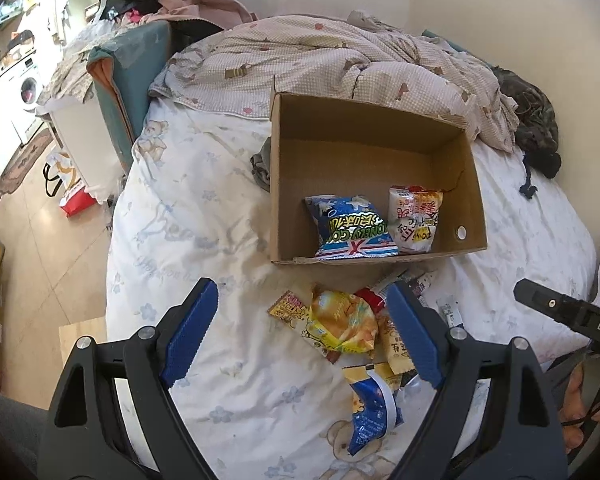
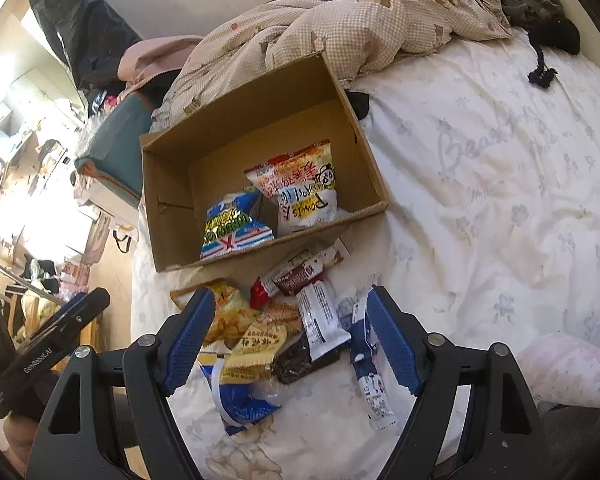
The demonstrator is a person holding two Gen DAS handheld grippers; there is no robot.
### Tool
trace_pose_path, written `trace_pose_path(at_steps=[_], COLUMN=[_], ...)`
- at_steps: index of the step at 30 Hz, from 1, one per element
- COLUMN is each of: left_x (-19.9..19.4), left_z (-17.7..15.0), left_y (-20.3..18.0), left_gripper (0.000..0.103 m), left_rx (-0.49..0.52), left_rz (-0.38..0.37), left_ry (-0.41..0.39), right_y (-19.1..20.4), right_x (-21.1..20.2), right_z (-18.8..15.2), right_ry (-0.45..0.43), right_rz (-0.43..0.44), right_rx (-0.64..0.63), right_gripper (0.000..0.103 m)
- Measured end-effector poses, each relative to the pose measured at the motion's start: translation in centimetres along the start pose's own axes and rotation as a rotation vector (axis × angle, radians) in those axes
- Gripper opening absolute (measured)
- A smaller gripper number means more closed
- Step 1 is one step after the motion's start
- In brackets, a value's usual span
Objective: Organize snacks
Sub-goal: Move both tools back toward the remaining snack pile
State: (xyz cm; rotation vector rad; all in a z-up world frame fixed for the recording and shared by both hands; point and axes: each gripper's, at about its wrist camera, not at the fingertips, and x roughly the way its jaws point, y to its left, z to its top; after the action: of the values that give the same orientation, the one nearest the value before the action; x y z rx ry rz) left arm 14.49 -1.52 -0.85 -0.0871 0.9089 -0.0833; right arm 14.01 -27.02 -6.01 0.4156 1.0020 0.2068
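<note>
An open cardboard box (image 1: pixel 288 184) (image 2: pixel 172 184) sits on the bed. Inside lie a blue snack bag (image 1: pixel 354 228) (image 2: pixel 234 228) and a white-and-red snack bag (image 1: pixel 416 216) (image 2: pixel 304 188). A pile of loose snacks lies in front of the box: a yellow bag (image 1: pixel 342 322) (image 2: pixel 230 316), a blue-and-white packet (image 1: pixel 370 408) (image 2: pixel 244 400), a red-brown bar (image 2: pixel 296 272) and a white sachet (image 2: pixel 320 320). My left gripper (image 1: pixel 304 332) is open and empty, above the pile's left side. My right gripper (image 2: pixel 288 332) is open and empty, above the pile.
The bed has a white floral sheet (image 2: pixel 480 200) and a crumpled checked quilt (image 1: pixel 320 60) behind the box. Dark clothing (image 1: pixel 536 128) lies at the far right. The bed's left edge drops to the floor, with a bag (image 1: pixel 66 188) and a washing machine (image 1: pixel 26 88).
</note>
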Motion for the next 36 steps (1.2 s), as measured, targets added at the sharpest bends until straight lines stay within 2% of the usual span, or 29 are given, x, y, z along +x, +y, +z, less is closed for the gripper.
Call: trace_pose_path(at_steps=[2, 4, 6, 9, 14, 18, 20, 23, 26, 28, 31, 33, 35, 36], left_x=[-0.3, -0.6, -1.2, -1.6, -1.2, -0.7, -0.3, 0.2, 0.7, 0.9, 1.3, 1.5, 1.7, 1.7], left_z=[-0.2, -0.2, -0.3, -0.3, -1.0, -1.6, -1.7, -1.7, -1.8, -1.8, -2.0, -2.0, -2.0, -2.0], left_y=[0.0, 0.2, 0.6, 0.7, 0.8, 0.9, 1.1, 1.3, 1.5, 1.8, 2.2, 2.4, 2.6, 2.7], left_gripper=[0.085, 0.098, 0.102, 0.102, 0.102, 0.102, 0.102, 0.102, 0.102, 0.102, 0.102, 0.102, 0.102, 0.102], left_rx=[0.001, -0.015, -0.042, -0.047, -0.050, -0.055, -0.073, -0.099, -0.108, -0.114, -0.130, -0.143, -0.152, -0.155], left_rz=[0.004, 0.003, 0.005, -0.003, 0.016, 0.025, 0.024, 0.034, 0.034, 0.036, 0.032, 0.028, 0.025, 0.022], left_ry=[-0.013, -0.024, -0.052, -0.063, -0.040, -0.013, 0.007, 0.041, 0.063, 0.077, 0.097, 0.108, 0.115, 0.119], right_y=[0.1, 0.2, 0.6, 1.1, 0.0, -2.5, -3.7, -4.9, -4.5, -3.9, -3.2, -3.1, -3.2, -3.2], right_x=[0.0, 0.0, -0.1, -0.2, -0.3, -0.5, 0.2, 2.9, 6.2, 7.8, 10.3, 11.4, 11.7, 11.5], right_z=[-0.2, -0.5, -0.6, -0.8, -1.3, -1.6, -2.0, -2.8, -4.0, -4.6, -5.5, -6.1, -6.5, -6.6], right_ry=[0.004, 0.013, 0.012, -0.001, 0.008, 0.031, 0.076, 0.225, 0.368, 0.418, 0.490, 0.533, 0.546, 0.538], right_rz=[-0.003, 0.008, 0.020, 0.001, -0.056, -0.092, -0.128, -0.195, -0.249, -0.269, -0.313, -0.330, -0.353, -0.362], right_rx=[-0.005, -0.010, -0.035, -0.082, -0.089, -0.015, 0.016, 0.046, -0.011, -0.067, -0.147, -0.173, -0.188, -0.198], right_gripper=[0.082, 0.082, 0.092, 0.100, 0.100, 0.100, 0.100, 0.100, 0.099, 0.095, 0.083, 0.061, 0.050, 0.037])
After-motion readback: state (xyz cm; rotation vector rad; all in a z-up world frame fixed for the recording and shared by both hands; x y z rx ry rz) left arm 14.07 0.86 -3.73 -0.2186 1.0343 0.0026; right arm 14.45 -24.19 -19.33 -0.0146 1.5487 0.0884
